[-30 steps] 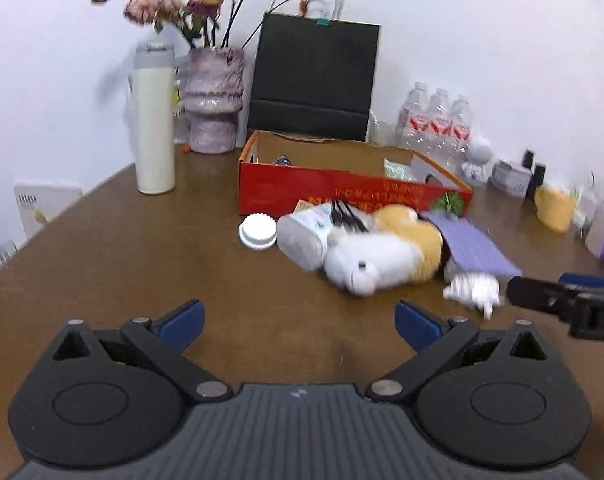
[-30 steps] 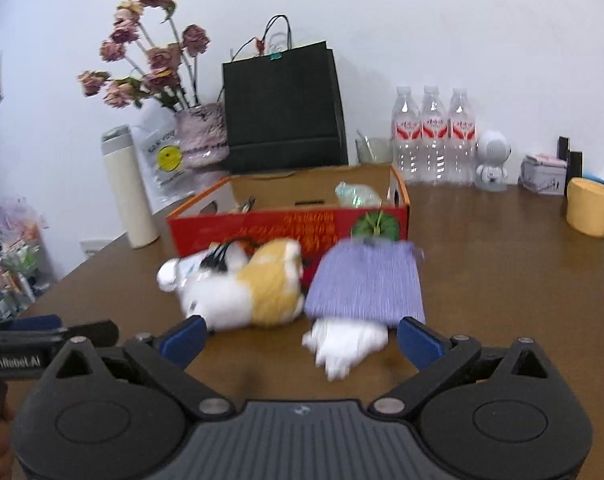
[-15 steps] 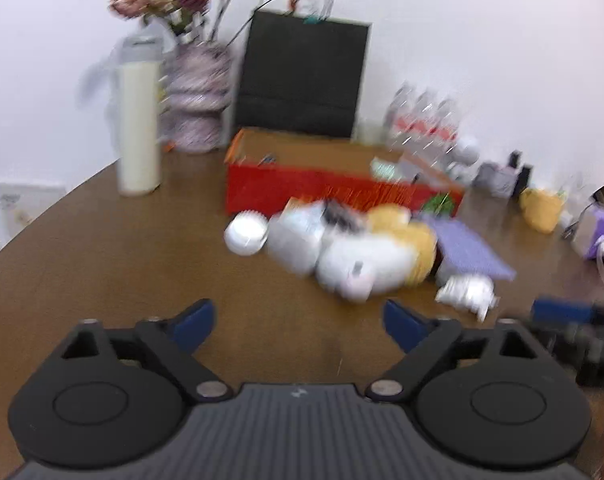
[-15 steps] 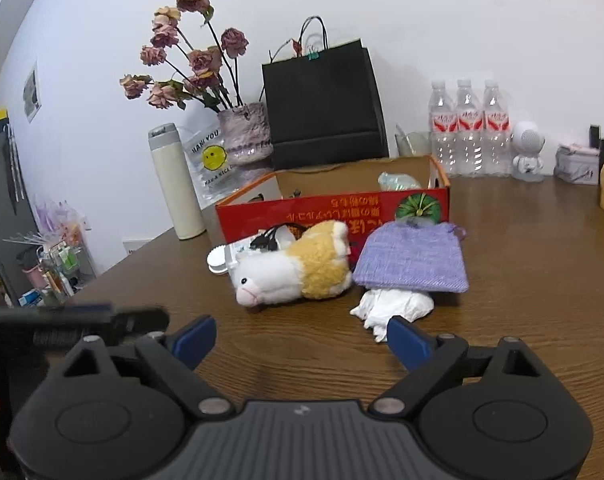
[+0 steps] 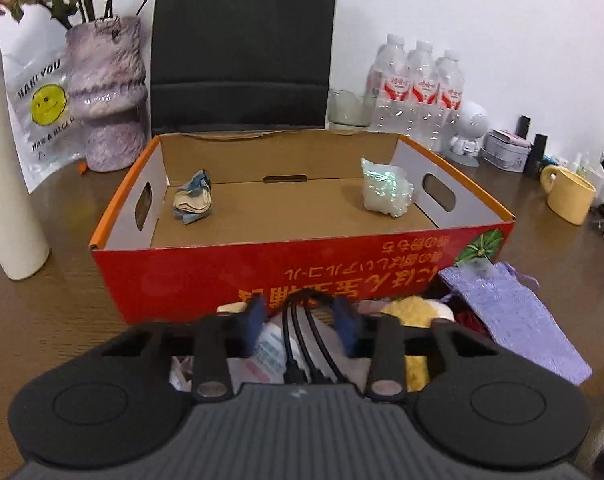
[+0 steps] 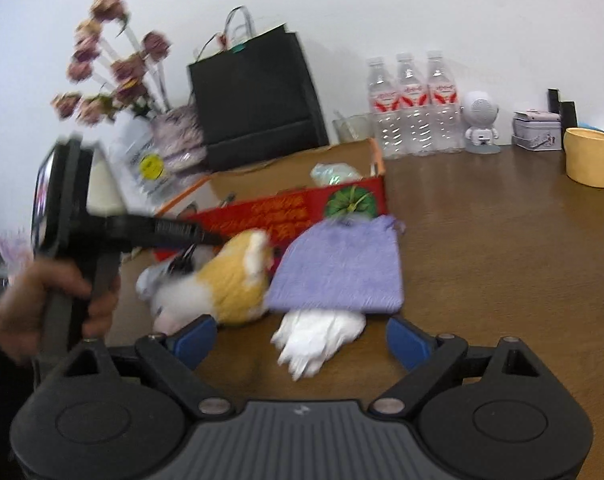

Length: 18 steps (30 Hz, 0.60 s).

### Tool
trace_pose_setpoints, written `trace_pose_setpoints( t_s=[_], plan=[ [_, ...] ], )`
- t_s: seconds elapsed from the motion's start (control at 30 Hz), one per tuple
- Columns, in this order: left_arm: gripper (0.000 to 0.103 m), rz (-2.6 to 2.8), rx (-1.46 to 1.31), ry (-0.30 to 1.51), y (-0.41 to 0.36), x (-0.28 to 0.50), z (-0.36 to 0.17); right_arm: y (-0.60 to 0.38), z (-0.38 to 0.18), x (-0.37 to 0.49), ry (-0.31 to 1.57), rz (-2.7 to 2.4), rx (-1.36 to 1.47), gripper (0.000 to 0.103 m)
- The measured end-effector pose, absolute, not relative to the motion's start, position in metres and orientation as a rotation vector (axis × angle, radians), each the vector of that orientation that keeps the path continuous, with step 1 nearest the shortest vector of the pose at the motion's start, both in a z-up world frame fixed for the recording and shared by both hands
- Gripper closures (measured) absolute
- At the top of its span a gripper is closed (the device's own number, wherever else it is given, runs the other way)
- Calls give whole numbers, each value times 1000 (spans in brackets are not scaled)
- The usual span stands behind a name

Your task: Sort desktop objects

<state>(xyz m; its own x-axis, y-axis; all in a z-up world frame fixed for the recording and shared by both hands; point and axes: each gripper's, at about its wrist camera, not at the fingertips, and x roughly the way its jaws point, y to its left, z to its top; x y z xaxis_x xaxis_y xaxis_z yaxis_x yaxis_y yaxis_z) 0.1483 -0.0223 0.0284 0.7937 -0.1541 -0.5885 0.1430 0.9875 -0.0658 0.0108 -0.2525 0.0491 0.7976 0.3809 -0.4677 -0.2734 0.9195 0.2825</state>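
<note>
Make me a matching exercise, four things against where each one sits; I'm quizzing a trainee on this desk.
Things:
1. crumpled wrapper
2. purple pouch
3. yellow mug
4. black cable

Places:
A. between the left gripper fingers
B. inside the red box
C. far right of the table
D. lying over the white tissue

Pairs: 1-B, 2-D, 3-C, 4-A

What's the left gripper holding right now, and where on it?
The left gripper has closed around the black cables' looped end; the right gripper is open, empty.
</note>
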Motion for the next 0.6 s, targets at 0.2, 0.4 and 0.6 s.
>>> trace_pose_setpoints(
  t_s=[0.2,0.4,0.6],
  plan=[
    [95,-190,-60,584,-9,133,34,-260,46,78,616,305,230,11],
    [100,-187,-117,470,6,99,61,-260,29,103,677,288,247,54],
    [100,-179,-172,328,18,41,104,-252,58,71,559,285,172,97]
  ],
)
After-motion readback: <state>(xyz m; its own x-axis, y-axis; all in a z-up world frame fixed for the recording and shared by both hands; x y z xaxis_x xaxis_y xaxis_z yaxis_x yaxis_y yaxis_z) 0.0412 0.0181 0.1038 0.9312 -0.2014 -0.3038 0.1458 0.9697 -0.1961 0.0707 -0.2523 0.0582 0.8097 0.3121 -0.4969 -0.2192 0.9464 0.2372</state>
